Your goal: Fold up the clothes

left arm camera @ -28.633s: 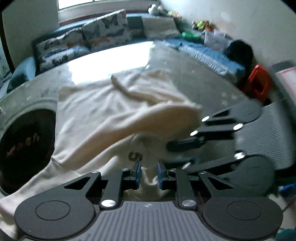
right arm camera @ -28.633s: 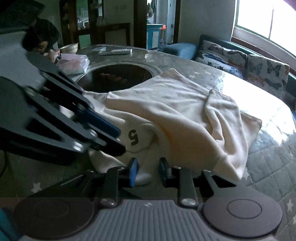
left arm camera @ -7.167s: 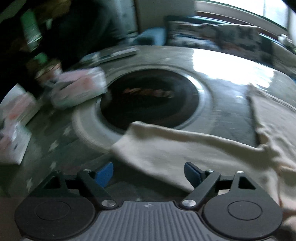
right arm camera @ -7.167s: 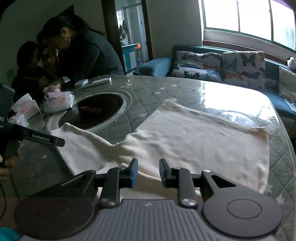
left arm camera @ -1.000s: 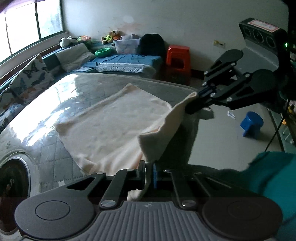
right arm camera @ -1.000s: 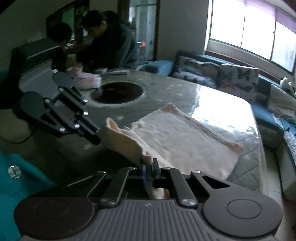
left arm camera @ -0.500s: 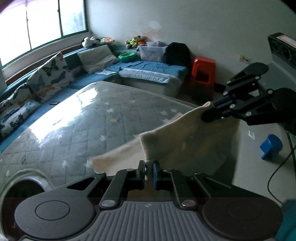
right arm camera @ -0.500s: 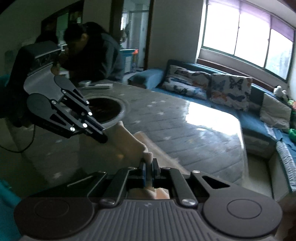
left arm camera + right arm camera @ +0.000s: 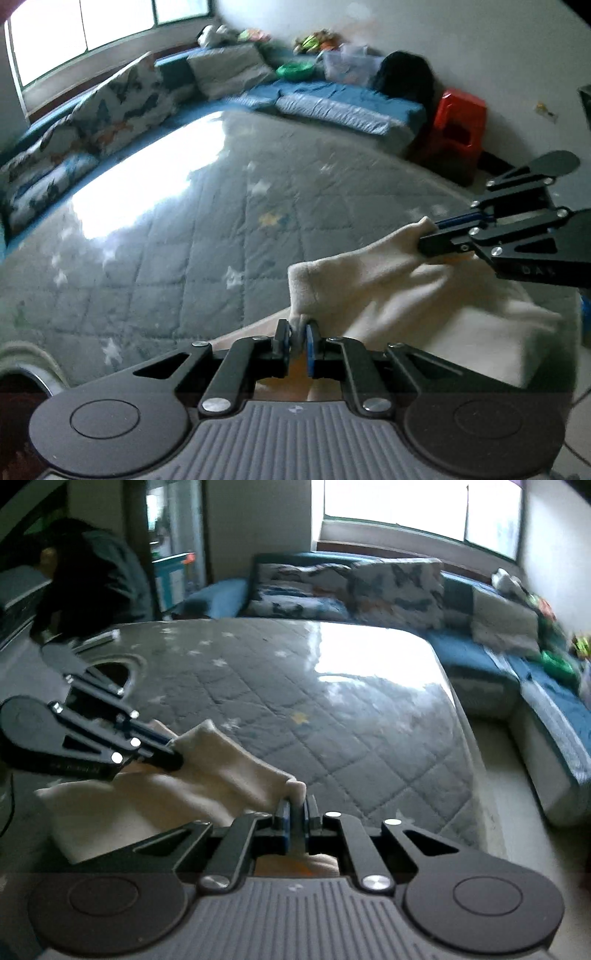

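Pinching one corner each, the left gripper [image 9: 296, 339] and right gripper [image 9: 294, 816] held the cream garment [image 9: 388, 295] stretched above the quilted table [image 9: 184, 240], toward five o'clock.

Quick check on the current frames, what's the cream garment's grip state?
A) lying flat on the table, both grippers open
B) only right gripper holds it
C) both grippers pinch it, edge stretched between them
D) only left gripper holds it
C: the left gripper and the right gripper are each shut on the cream garment, whose top edge spans from one to the other above the quilted table.
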Available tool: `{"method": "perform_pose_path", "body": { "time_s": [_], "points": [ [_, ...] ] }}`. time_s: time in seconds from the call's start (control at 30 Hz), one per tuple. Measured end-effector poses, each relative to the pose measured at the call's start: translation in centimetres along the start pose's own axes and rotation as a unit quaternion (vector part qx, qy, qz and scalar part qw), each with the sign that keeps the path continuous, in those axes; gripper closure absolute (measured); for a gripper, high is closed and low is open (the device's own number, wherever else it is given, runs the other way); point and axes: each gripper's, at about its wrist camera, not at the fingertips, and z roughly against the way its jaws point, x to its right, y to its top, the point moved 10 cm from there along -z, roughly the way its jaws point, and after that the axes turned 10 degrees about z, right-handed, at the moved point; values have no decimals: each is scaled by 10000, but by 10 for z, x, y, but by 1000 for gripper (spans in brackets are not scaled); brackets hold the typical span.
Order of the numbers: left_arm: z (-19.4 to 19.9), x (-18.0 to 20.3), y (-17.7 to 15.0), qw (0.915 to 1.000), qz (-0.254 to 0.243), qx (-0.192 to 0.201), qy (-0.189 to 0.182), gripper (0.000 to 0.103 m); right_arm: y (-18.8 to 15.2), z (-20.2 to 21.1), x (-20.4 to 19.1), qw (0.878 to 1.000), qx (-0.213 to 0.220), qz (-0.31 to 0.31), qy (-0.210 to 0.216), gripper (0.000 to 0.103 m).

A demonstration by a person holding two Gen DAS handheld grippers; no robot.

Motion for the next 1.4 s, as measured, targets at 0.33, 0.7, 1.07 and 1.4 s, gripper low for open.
{"method": "perform_pose_path", "body": {
  "time_s": [0.33, 0.7, 1.07, 1.4],
  "points": [
    [36, -38, -1, 9979, 579, 264, 99, 64, -36, 34, 11, 9996, 15, -280, -22, 77],
    [45, -47, -39, 9940, 1078, -99, -166, 63, -70, 49, 21, 9958, -22, -912, 29, 76],
    [50, -50, -21, 9962, 714, 364, 326, 97, -68, 35, 20, 9954, 20, -955, -30, 76],
    [39, -43, -23, 9968, 448, 347, 564, 96, -66, 31, 15, 9967, 70, -806, -116, 74]
  ]
}}
